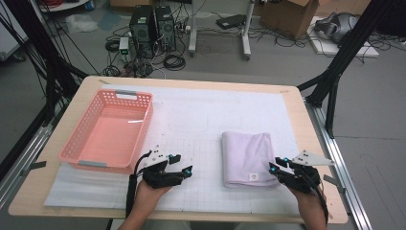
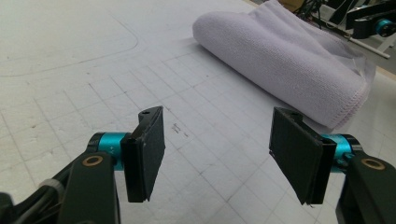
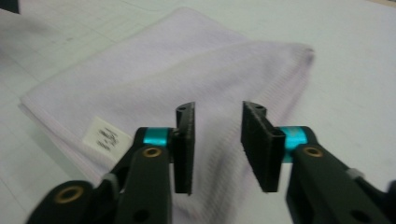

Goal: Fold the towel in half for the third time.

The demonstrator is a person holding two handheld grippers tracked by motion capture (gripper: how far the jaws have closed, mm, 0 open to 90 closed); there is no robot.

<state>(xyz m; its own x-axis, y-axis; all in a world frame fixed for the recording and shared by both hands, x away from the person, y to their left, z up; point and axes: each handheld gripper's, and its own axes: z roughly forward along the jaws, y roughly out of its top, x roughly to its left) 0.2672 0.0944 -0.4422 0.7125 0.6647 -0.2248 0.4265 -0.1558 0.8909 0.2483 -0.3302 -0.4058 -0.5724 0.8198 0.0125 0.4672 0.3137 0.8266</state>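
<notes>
My right gripper (image 1: 277, 166) sits at the near right corner of the folded towel (image 1: 247, 157), its jaws parted by a narrow gap with nothing pinched between them — in the right gripper view (image 3: 217, 144) the lilac cloth (image 3: 159, 79) lies just beyond and below the pads, and I can see its small white label (image 3: 106, 136) off to the left. The towel lies flat on the white gridded mat (image 1: 201, 120), right of the table's middle. My left gripper (image 1: 179, 164) rests low over the mat, well apart from the towel, jaws spread wide and empty; in the left gripper view (image 2: 217, 156) the towel (image 2: 280, 56) lies further off — up to the right. A pink basket (image 1: 107, 129) stands at the mat's left side, just beyond my left hand (image 1: 148, 191).
</notes>
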